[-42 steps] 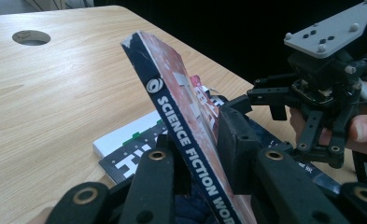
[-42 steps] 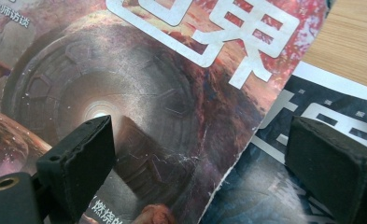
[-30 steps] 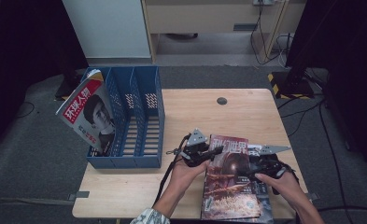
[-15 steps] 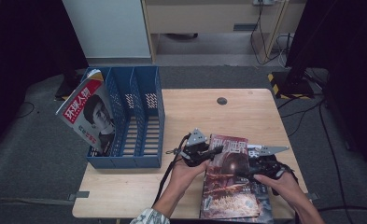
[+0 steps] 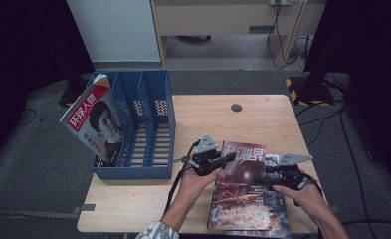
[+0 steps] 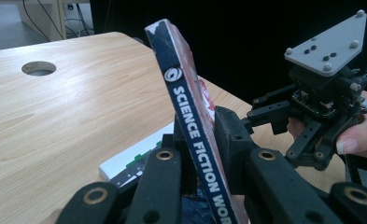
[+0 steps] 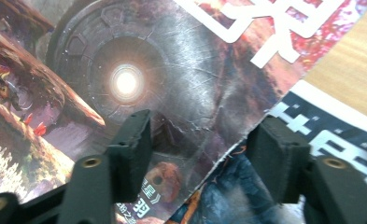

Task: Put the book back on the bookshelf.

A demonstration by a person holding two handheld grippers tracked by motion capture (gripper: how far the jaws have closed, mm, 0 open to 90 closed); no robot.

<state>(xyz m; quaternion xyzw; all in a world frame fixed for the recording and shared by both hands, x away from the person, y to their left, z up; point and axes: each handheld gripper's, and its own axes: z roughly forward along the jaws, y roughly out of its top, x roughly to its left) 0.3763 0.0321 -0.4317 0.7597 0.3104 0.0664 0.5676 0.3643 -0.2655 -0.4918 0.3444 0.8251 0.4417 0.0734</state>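
the left gripper [image 5: 218,162] is clenched on the spine edge of the science fiction magazine [image 5: 243,186], its 2 pads pressing either side of the lifted spine [image 6: 193,126]. the right gripper [image 5: 262,178] sits at the magazine's opposite edge; its jaws have just been closing, and the cover's free edge [image 7: 246,135] lies between them with the pads apart, not pressing. under the magazine and just beyond both grippers lies a second magazine [image 7: 330,126] on the table [image 5: 208,119]. well off to the left gripper's far side stands the blue file rack [image 5: 143,129].
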